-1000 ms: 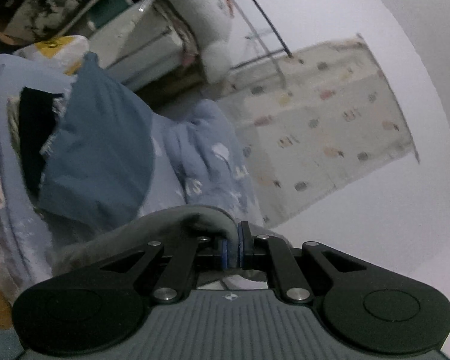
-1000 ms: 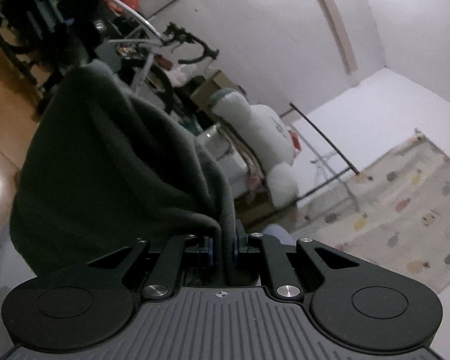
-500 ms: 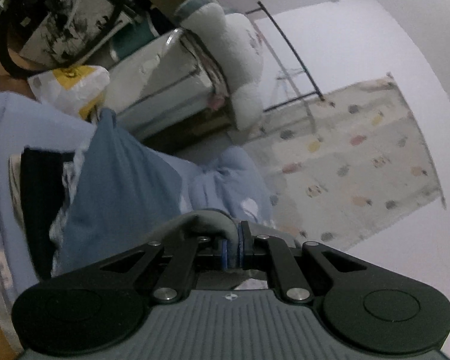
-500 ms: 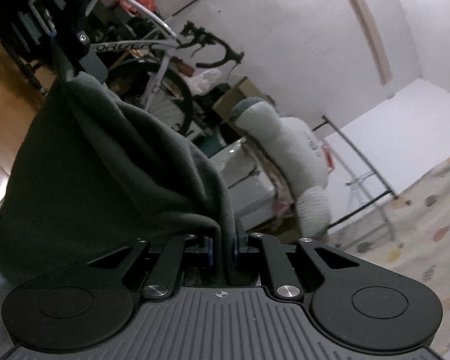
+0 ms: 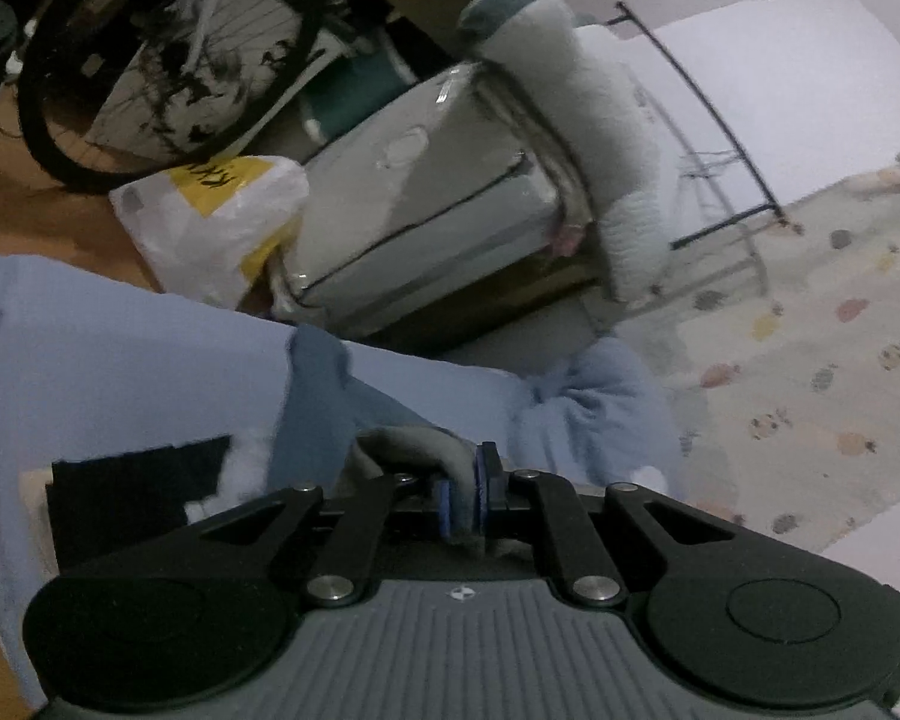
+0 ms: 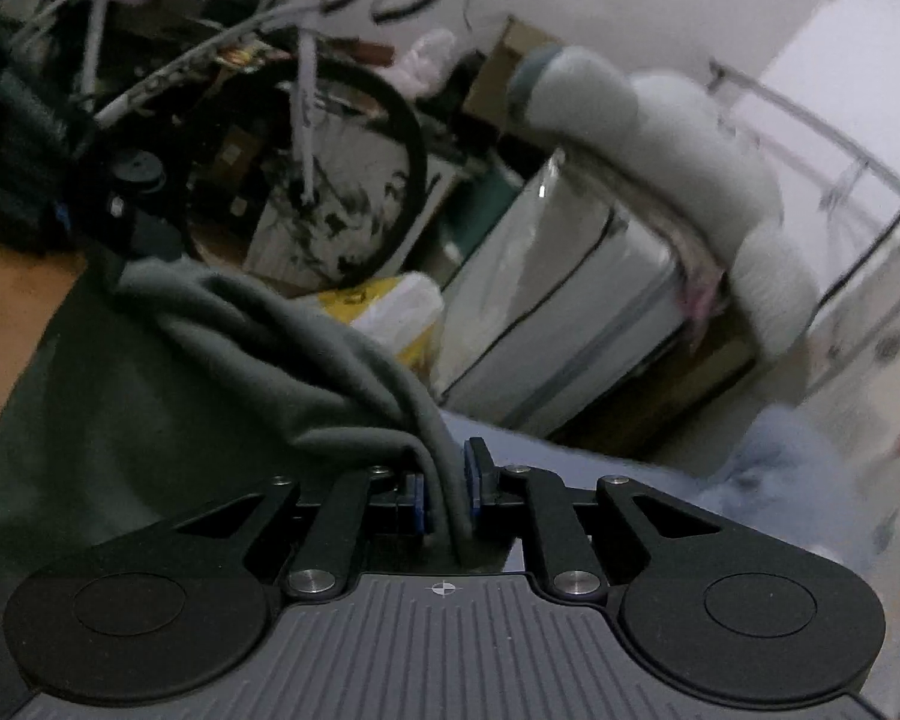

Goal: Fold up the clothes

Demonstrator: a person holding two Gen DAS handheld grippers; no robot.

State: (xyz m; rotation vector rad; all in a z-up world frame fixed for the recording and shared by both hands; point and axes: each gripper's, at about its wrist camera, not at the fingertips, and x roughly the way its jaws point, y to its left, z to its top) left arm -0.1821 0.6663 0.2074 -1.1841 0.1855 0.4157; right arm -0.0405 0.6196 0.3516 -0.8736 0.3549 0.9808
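Observation:
My left gripper (image 5: pixel 465 495) is shut on a fold of the dark grey garment (image 5: pixel 414 447), which bunches just ahead of the blue pads. My right gripper (image 6: pixel 444 495) is shut on another edge of the same grey garment (image 6: pixel 168 372), which spreads out to the left and hangs as a wide sheet. At its far left corner the other gripper (image 6: pixel 132 222) shows, holding the cloth. Below lies a light blue bedsheet (image 5: pixel 108 360) with a blue garment (image 5: pixel 324 408) and a black garment (image 5: pixel 132 492) on it.
A bicycle (image 6: pixel 306 138) stands at the back. A grey suitcase (image 5: pixel 426 210), a white and yellow plastic bag (image 5: pixel 210 216) and a big white plush toy (image 5: pixel 576 108) are beside the bed. A patterned rug (image 5: pixel 810 360) and a metal rack (image 5: pixel 708 138) lie at the right.
Both views have tilted downward; the bicycle, suitcase and bag have slid lower into view. The grey garment hangs lower and more stretched between the two grippers. Both stay shut on it.

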